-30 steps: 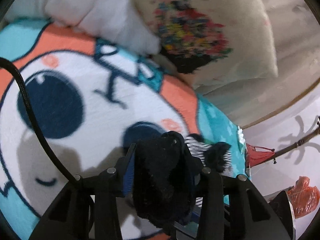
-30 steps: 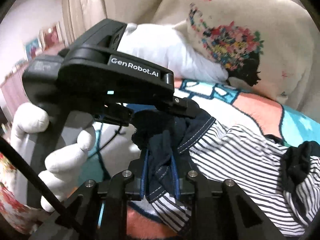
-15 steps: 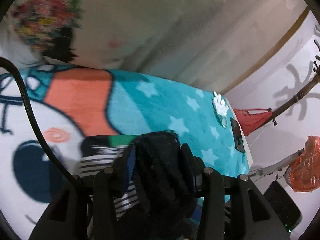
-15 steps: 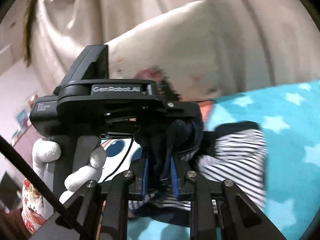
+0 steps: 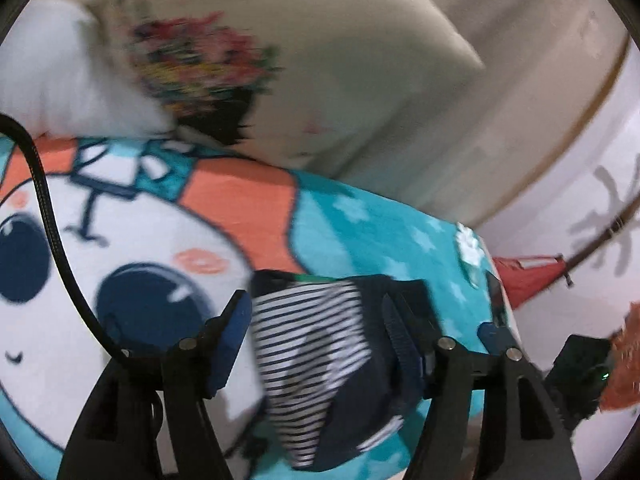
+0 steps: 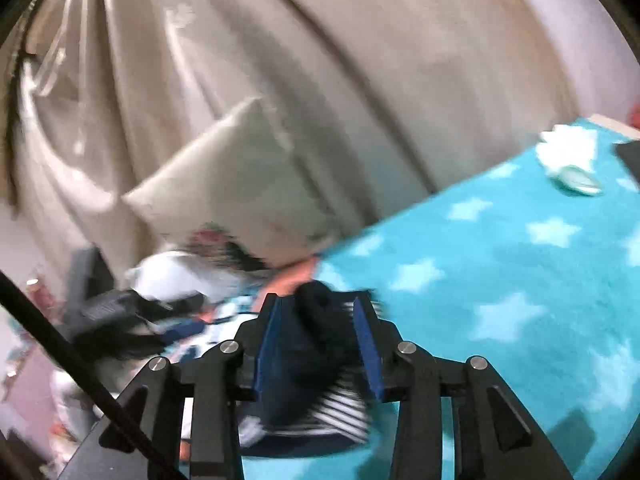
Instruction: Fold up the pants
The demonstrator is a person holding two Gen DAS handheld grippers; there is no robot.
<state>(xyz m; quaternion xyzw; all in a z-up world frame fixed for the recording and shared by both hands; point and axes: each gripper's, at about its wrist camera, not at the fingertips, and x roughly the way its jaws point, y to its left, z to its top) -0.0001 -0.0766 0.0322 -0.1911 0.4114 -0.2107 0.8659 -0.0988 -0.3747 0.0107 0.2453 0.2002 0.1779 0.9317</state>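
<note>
The pants (image 5: 320, 360) are small, white with navy stripes and navy trim, and lie folded on a cartoon-print blanket (image 5: 160, 240). My left gripper (image 5: 316, 320) is open, its blue-padded jaws standing wide on either side of the pants. In the right wrist view the pants (image 6: 320, 396) sit between the jaws of my right gripper (image 6: 318, 320), which stands partly open; the blur hides whether the pads (image 6: 366, 344) touch the cloth. The left gripper also shows in the right wrist view (image 6: 120, 312), blurred at the left.
A cream pillow with a flower print (image 5: 304, 64) and a white pillow (image 5: 68, 88) lie at the head of the bed. A beige curtain (image 6: 320, 60) hangs behind. A white object (image 6: 568, 156) and a dark device (image 5: 496, 300) lie near the blanket's far edge.
Both grippers carried the pants rightward across the blanket and set them down. The left gripper has opened and let go. The right gripper's jaws have widened.
</note>
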